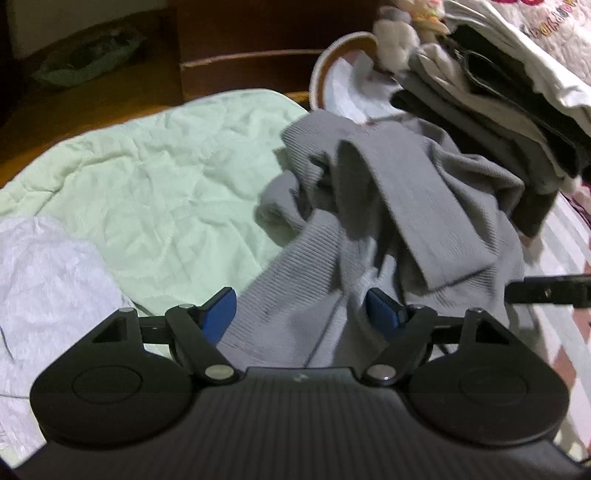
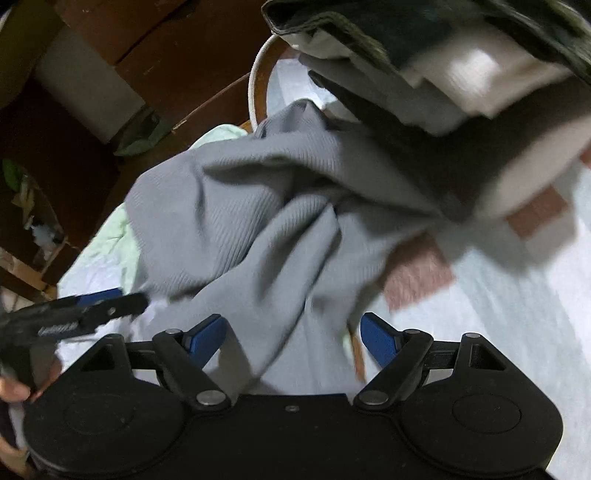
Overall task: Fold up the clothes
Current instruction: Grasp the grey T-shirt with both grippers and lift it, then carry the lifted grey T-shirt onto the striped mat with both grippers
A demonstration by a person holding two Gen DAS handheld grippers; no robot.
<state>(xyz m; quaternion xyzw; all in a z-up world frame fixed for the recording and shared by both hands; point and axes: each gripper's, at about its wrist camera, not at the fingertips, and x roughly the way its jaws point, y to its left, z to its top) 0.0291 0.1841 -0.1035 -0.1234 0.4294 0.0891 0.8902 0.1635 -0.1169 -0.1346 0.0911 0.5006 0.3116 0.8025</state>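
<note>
Both tongs tilt down over the crumpled grey top (image 1: pixel 388 206) on the bed: left tongs (image 1: pixel 301 314) apart astride its fabric, right tongs (image 2: pixel 293 338) wide apart likewise.

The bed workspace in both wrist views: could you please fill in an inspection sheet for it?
Surface: bed with a pale green quilt and a white checked sheet.
Job's things: crumpled grey ribbed garment, unfolded; stack of folded clothes beside it.
Clutter: round basket with white cloth; soft toys; white fabric.
Grippers: left gripper open, garment between its fingers, pads not pressing; right gripper open over the garment.
Cables: nothing seen.
Surroundings: dark wooden furniture, floor.
</note>
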